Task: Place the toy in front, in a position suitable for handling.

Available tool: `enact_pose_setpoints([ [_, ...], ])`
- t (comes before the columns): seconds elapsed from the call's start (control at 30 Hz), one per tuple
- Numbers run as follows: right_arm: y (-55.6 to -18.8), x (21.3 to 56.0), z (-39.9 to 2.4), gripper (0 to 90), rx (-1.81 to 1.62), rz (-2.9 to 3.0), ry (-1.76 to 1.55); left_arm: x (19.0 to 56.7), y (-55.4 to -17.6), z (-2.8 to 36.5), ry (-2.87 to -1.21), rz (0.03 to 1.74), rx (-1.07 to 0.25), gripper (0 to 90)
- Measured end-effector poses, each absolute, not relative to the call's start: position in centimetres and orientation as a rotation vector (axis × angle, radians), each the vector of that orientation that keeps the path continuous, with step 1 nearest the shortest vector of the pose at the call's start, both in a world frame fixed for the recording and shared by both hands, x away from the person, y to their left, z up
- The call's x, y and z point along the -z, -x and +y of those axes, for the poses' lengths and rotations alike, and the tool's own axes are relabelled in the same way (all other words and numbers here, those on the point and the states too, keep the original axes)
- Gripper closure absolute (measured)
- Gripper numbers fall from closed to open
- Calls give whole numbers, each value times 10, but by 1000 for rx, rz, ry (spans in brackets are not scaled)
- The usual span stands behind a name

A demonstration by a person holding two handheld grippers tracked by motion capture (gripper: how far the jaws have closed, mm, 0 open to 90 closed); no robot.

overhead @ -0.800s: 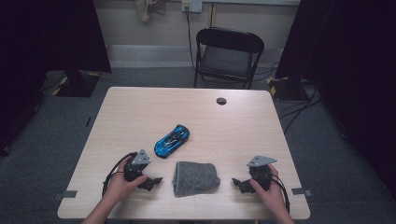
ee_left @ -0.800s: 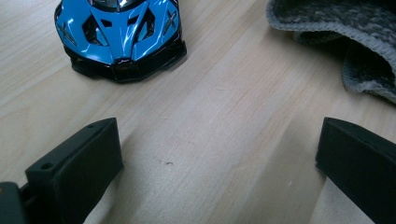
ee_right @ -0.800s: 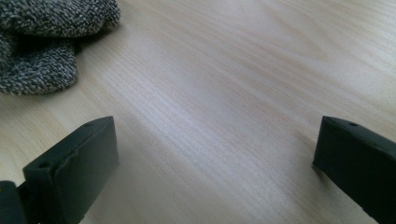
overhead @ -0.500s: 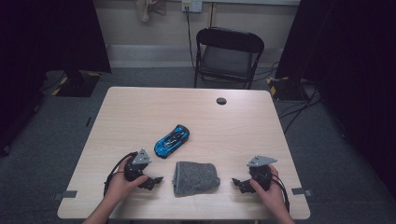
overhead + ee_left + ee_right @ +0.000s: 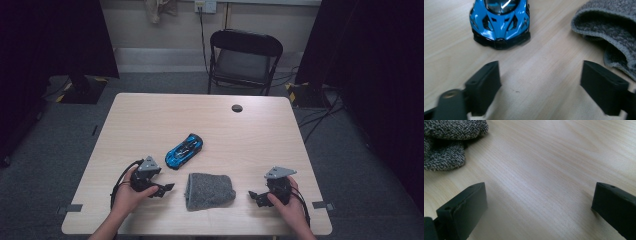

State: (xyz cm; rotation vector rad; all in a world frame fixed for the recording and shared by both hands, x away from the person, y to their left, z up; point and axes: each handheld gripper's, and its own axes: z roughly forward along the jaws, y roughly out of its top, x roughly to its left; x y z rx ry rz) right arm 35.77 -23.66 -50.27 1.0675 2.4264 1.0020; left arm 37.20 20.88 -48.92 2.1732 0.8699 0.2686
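A blue toy car (image 5: 184, 150) sits near the middle of the wooden table (image 5: 150, 120), and a grey knitted cloth (image 5: 210, 190) lies just in front of it. My left gripper (image 5: 167, 188) rests low on the table left of the cloth, jaws open and nothing between them. Through its own view the car's nose (image 5: 501, 21) is ahead and the cloth (image 5: 611, 27) lies to the right. My right gripper (image 5: 252, 195) rests right of the cloth, also open and empty. The cloth's edge (image 5: 446, 142) lies at the upper left of the right gripper view.
A small black round cap (image 5: 237, 108) sits in the table's far side. A black folding chair (image 5: 243, 60) stands behind the table. Cables run on the floor at the right. Bare wood lies between the car and the far edge.
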Motion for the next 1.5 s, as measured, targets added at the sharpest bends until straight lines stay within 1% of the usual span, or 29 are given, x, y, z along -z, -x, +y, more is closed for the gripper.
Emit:
enact_pose_setpoints([
  [0.03, -358, 503, -237, 0, -1002, 2426, -1067, 487, -373, 209, -2174, 870, -274, 158],
  [0.13, -358, 503, -237, 0, -1002, 2426, -1067, 482, -376, 210, -2168, 889, -295, 162],
  [0.27, -358, 503, -237, 0, -1002, 2427, -1067, 477, -385, 211, -2135, 930, -283, 158],
  [0.5, -358, 503, -236, 0, -1000, 2420, -1077, 474, -406, 196, -2163, 887, -333, 166],
  [0.67, -359, 503, -235, 0, -997, 2419, -1082, 470, -423, 188, -2142, 876, -362, 165],
  [0.77, -359, 503, -235, 0, -997, 2419, -1082, 470, -435, 184, -2139, 884, -357, 161],
  [0.83, -359, 503, -235, 0, -997, 2419, -1082, 471, -442, 181, -2149, 885, -364, 161],
  [0.97, -359, 503, -235, 0, -997, 2419, -1082, 478, -455, 174, -2149, 940, -311, 159],
  [1.13, -359, 503, -235, 0, -997, 2419, -1082, 482, -465, 165, -2138, 939, -289, 159],
  [1.23, -359, 503, -235, 0, -997, 2419, -1082, 486, -469, 158, -2176, 927, -300, 159],
  [1.4, -359, 503, -235, 0, -997, 2418, -1082, 494, -474, 152, -2187, 953, -309, 158],
  [1.5, -359, 503, -235, 0, -997, 2419, -1082, 496, -475, 149, -2193, 932, -325, 156],
])
